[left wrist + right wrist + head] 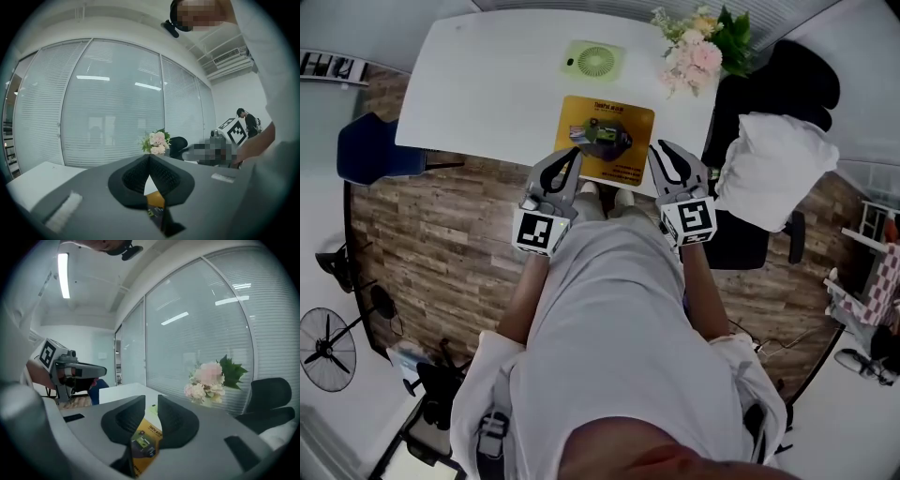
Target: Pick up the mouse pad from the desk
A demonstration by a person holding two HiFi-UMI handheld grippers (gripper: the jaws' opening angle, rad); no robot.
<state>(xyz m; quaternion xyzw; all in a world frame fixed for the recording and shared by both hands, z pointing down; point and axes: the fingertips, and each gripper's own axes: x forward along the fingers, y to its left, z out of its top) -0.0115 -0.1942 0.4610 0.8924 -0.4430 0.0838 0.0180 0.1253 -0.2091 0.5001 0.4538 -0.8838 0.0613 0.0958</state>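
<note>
Up near the top middle of the head view, the mouse pad [605, 141] lies flat on the white table [478, 84], right at the table edge closest to me. It is yellow with a dark picture in its middle. Neither claw holds it.

I see my left claw [574, 157] at the pad's lower left corner. Its tip covers that corner in the picture, but I cannot tell if it touches the pad. In the left gripper view its two black fingers [131, 176] are pressed together at the tip, with nothing pinched. Through the little hole under the tip I see a bit of white table and a bit of yellow pad.

My right claw [660, 152] sits just beside the pad's right edge, next to its lower half. In the right gripper view its fingers [176, 420] stand a little apart, with a thin gap between the tips. They pinch nothing. The yellow pad shows through the gap, lying farther off on the table.

Both claws point toward the top of the head view, one on each side of the pad.

Farther back on the table, above the pad, is a pale green thing [594, 62] with a round grill. Pink and white flowers [698, 47] stand at the table's upper right corner. A black chair [806, 75] with a white puffy thing [773, 169] on it is at the right. A blue chair [370, 150] is at the left, by the wood floor [441, 234]. A standing fan [326, 347] is at the lower left.
</note>
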